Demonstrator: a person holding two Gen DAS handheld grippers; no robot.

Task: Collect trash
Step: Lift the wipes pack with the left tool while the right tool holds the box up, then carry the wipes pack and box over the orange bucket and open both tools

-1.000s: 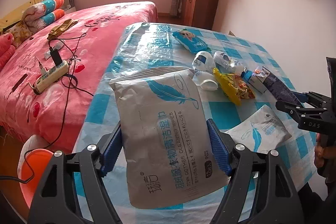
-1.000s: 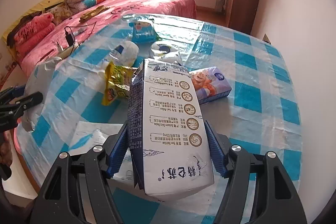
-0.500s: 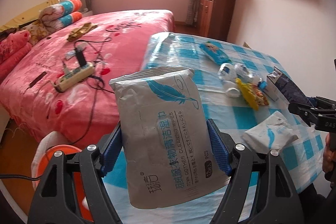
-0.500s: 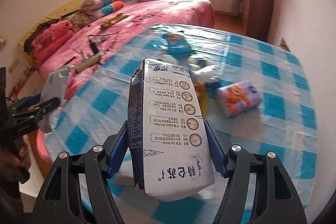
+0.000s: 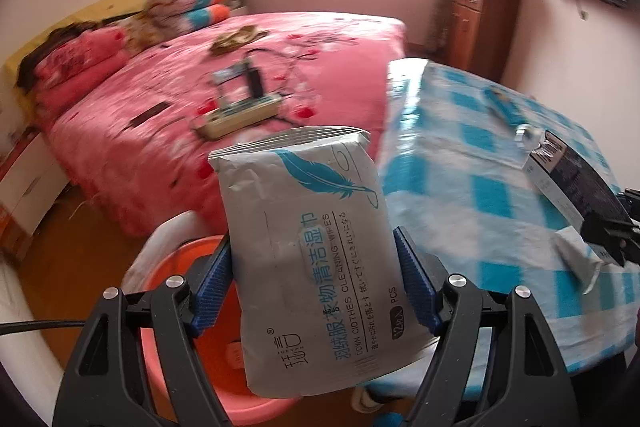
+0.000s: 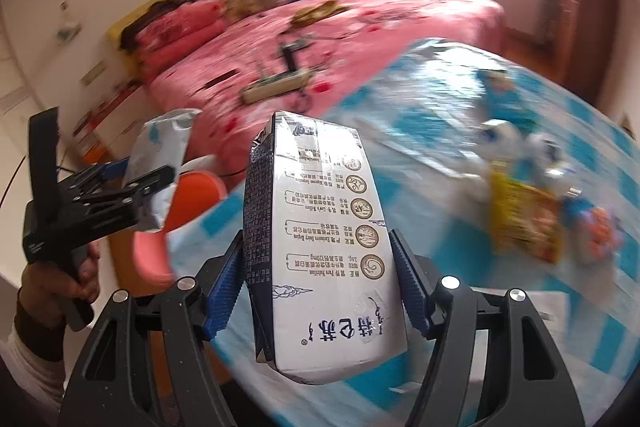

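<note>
The left gripper (image 5: 312,279) fingers squeeze a wipes pack (image 5: 308,259) above the orange bin (image 5: 168,267); the right gripper (image 6: 316,287) fingers squeeze a milk carton (image 6: 320,247) beside that bin

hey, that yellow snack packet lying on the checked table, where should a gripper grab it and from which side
The yellow snack packet lies flat on the checked table, so probably come from above and pinch across its narrow width near the middle. Its near end looks freest; small items crowd its far end and right side. The picture is blurred, so edges are uncertain.
</note>
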